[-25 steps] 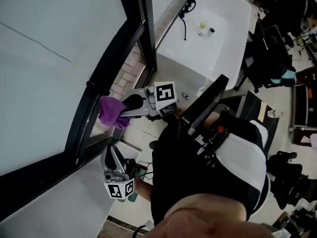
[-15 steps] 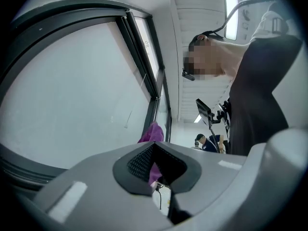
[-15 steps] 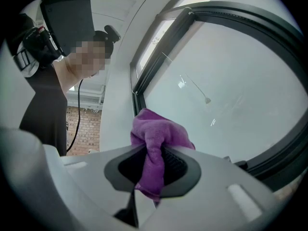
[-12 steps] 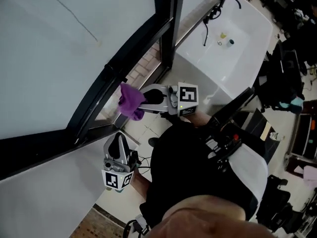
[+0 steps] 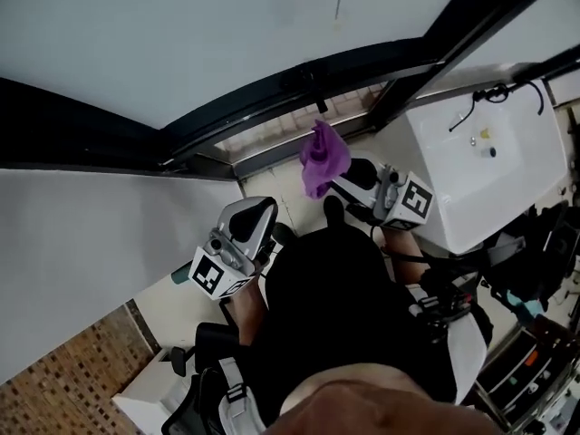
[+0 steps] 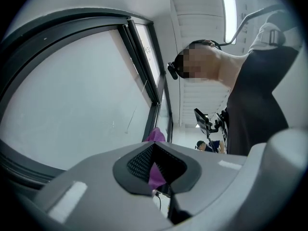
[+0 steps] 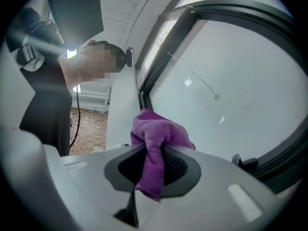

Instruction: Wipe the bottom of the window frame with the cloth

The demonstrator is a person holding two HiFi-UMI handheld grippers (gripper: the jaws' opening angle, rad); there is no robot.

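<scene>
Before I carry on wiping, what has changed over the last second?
The right gripper has carried the purple cloth slightly along the window frame's bottom rail toward the upright bar by the sink; most of the apparent shift is the head view swinging round. Unchanged: its fingers stay clamped on the cloth; the left gripper hangs low, shut and empty.

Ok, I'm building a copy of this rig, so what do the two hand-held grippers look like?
Both the left hand-held gripper and the right hand-held gripper have smooth light-grey moulded shells with dark, ribbed pads inside the jaws. Each carries a white cube printed with black square markers. The person wears a black top.
</scene>
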